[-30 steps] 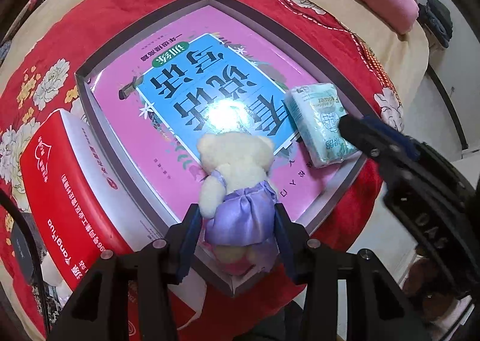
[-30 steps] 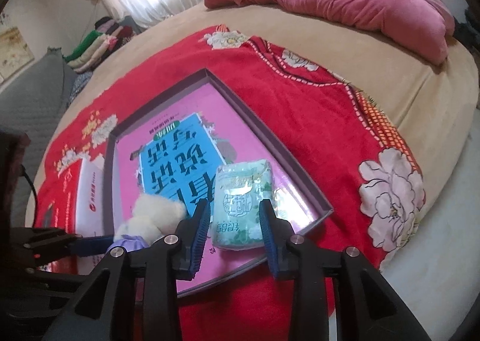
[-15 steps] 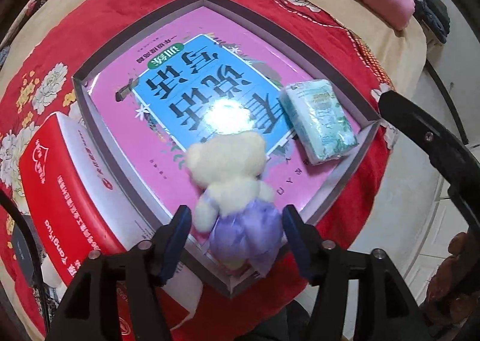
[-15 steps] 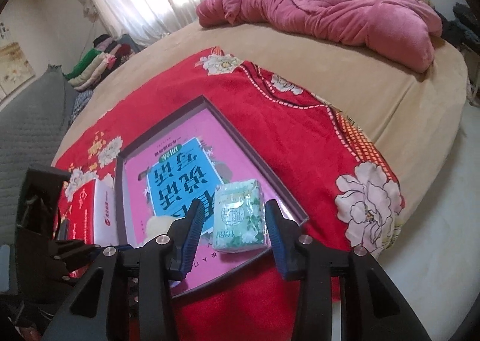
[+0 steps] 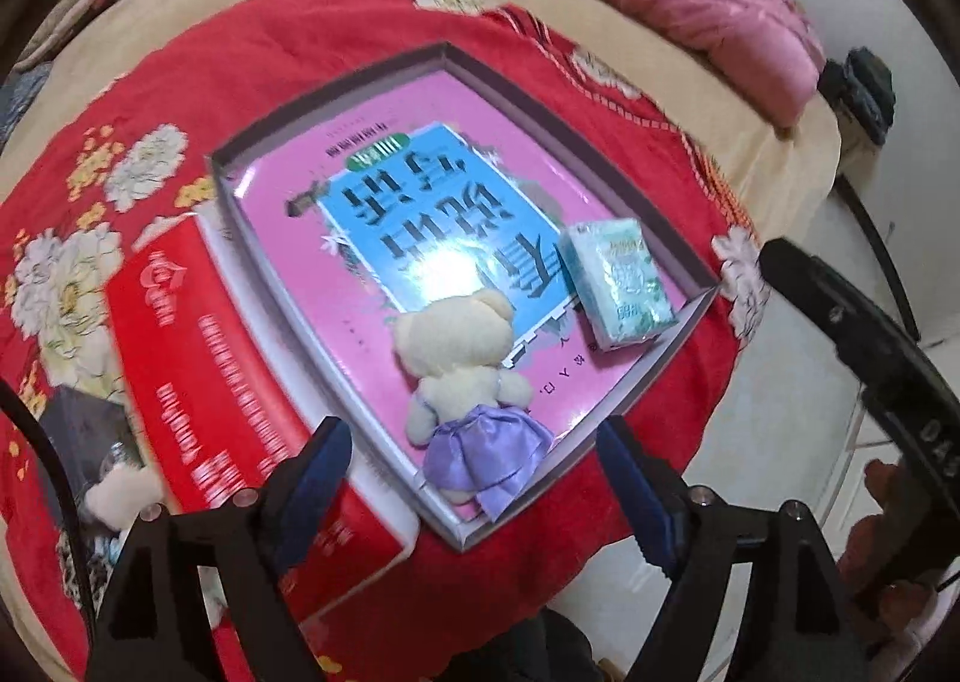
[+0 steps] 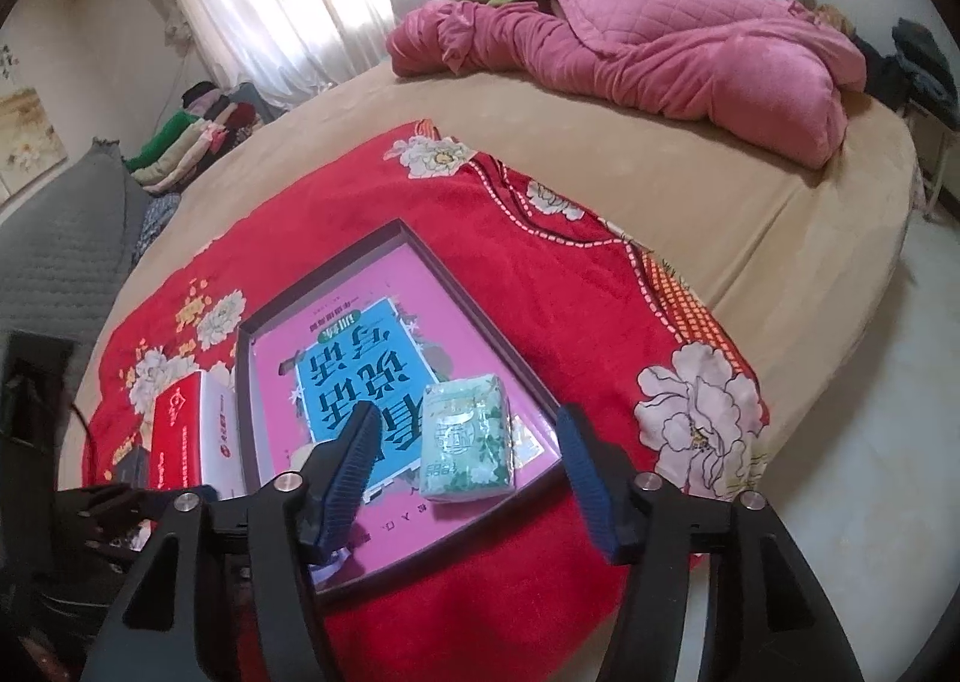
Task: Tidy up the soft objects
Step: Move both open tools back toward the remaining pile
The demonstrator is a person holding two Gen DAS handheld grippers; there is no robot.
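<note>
Jaws of both grippers, left gripper (image 5: 474, 478) and right gripper (image 6: 468, 472), now spread; teddy bear (image 5: 465, 376) and tissue pack (image 6: 468, 445) released low-centre in tray (image 5: 336, 81), likely placed.

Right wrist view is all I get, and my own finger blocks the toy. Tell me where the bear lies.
Observer: The bear lies inside the tray, at its near corner, apart from the tissue pack.
Operator: Report the left gripper.
Observer: The left gripper is open and empty, its fingers wide on either side of the bear's purple skirt, not touching it.
Operator: Name anything soft outside the tray.
Observer: A small pale plush lies left of the red box; it is too blurred to identify.
</note>
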